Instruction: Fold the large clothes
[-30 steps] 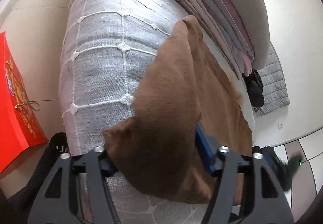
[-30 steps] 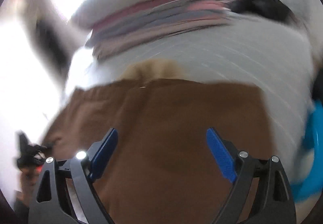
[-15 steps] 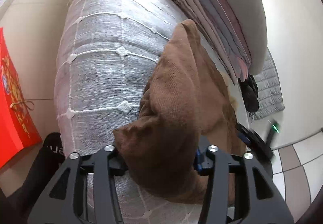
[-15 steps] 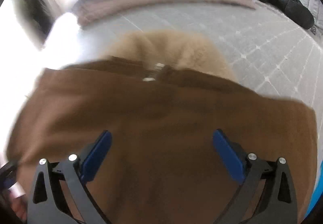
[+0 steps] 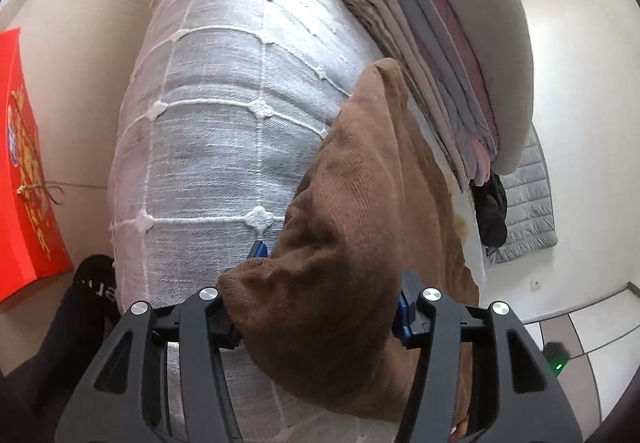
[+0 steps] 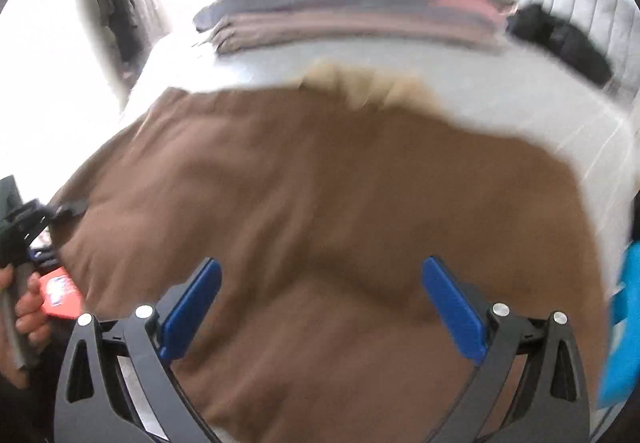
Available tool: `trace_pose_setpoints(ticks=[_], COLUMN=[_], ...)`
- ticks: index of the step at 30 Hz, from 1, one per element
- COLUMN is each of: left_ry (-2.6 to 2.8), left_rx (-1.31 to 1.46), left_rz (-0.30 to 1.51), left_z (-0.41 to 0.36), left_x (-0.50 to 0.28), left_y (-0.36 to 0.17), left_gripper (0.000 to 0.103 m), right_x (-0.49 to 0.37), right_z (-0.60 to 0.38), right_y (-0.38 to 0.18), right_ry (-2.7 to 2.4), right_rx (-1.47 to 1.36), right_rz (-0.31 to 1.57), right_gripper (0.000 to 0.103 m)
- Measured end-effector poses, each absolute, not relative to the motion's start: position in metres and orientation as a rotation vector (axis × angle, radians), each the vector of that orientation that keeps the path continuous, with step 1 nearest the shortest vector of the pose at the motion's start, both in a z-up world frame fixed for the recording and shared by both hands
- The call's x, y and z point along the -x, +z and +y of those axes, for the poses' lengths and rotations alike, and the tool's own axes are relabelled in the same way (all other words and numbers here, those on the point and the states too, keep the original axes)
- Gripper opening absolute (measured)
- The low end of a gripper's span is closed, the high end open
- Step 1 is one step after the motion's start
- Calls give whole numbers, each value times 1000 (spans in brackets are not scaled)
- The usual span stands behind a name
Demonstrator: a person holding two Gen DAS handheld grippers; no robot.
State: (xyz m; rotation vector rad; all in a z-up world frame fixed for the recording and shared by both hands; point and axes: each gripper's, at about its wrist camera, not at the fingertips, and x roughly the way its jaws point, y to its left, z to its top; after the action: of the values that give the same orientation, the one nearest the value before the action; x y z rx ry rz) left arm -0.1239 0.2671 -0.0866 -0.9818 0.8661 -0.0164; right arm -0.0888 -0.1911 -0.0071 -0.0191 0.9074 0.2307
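A large brown garment [image 5: 360, 183] lies on a bed with a grey-white checked cover [image 5: 220, 123]. My left gripper [image 5: 330, 271] holds a bunched fold of the garment's near end; its jaws are opening slightly, with the cloth still filling the gap between the blue pads. In the right wrist view the brown garment [image 6: 320, 171] spreads wide, with a pale furry trim [image 6: 372, 87] at its far edge. My right gripper [image 6: 320, 263] hovers over it, open wide, nothing between its pads. The left gripper [image 6: 20, 219] and the hand holding it appear at that view's left edge.
A stack of folded clothes [image 5: 460, 63] under a grey cushion sits at the bed's far side, also the stack [image 6: 352, 15]. A black item [image 5: 490, 211] and a grey quilted piece [image 5: 528, 203] lie beside it. A red bag [image 5: 24, 171] stands on the floor at left. A blue object [image 6: 624, 323] is at right.
The cloth in my left gripper has bunched into a thicker fold. My right gripper has swung across the brown garment, and its jaws now stand a little wider.
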Motion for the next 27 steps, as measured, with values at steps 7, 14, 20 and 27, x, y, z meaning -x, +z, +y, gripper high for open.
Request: trace_pose_setpoints(ticks=[7,14,20,27], left_ry=[-13,-36,21,5], left_rx=[938,895,1022,1087], left_rz=[818,802,838,821], left_z=[256,253,265,269], left_x=[121,119,120,125], left_y=[-80,-69,-84,-93], left_gripper=[41,35,64,67], right_x=[3,1,70,66], right_z=[-200,-214,-172,-171], right_y=[-73,-77,-66,-73], right_ry=[-26,7,56,68], right_rx=[36,-45,79,77], right_rz=[1065,1101,1020,1018], right_gripper=[98,97,98,97])
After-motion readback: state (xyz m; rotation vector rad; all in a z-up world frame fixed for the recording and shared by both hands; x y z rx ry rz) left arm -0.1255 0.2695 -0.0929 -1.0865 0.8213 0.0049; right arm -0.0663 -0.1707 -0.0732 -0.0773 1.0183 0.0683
